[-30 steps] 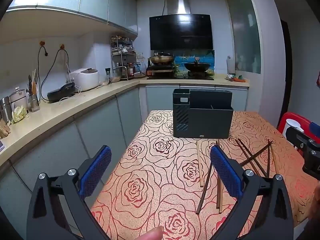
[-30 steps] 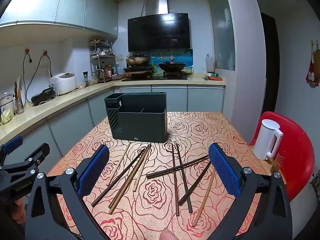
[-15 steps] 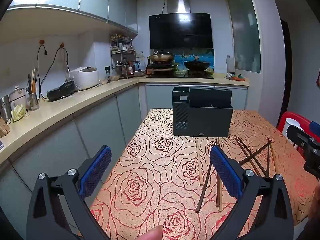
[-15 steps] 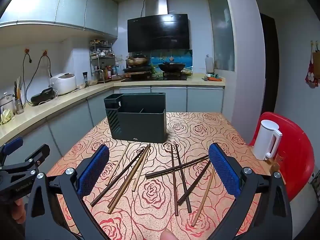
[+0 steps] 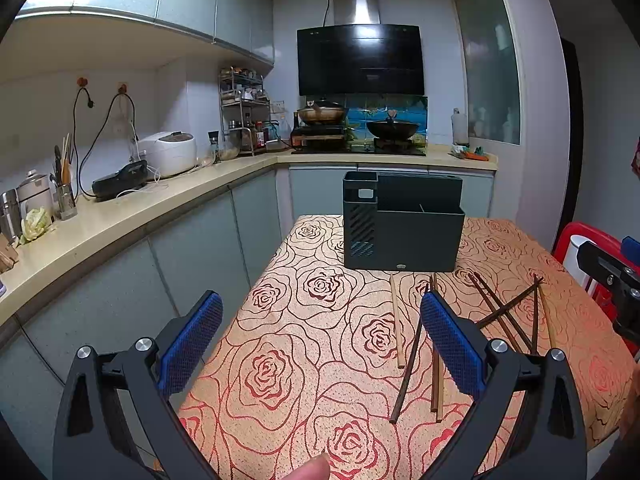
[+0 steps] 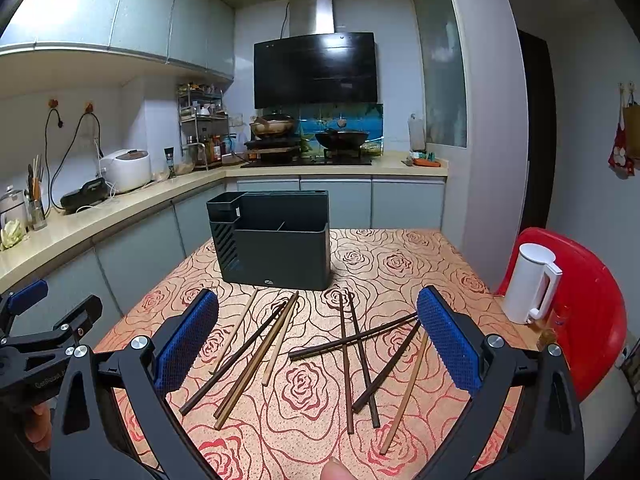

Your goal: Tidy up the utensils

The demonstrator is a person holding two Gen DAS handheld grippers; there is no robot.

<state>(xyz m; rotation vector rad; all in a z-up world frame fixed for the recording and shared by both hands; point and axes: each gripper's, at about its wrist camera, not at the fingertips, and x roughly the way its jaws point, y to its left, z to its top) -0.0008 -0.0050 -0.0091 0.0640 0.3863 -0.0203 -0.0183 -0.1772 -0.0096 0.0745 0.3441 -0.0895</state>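
On the rose-patterned surface (image 6: pixel 400 256), about ten chopsticks (image 6: pixel 256 356) are seen scattered just short of the dark utensil holder (image 6: pixel 280 240), which is stood at twelve o'clock from both cameras and looks empty, so nothing appears to have been sorted yet. The right tongs (image 6: pixel 316 336) are held spread wide and empty directly over the pile; the sticks are laid mostly lengthwise, running from six towards twelve o'clock, with one dark stick (image 6: pixel 352 342) crossed over the others toward three o'clock. The left tongs (image 5: pixel 320 344) are likewise held spread and empty, with the chopsticks (image 5: pixel 436 360) found off at two o'clock. The right hand is judged nearer, and a turn of the wrist would probably be needed so a stick is pinched across its length.
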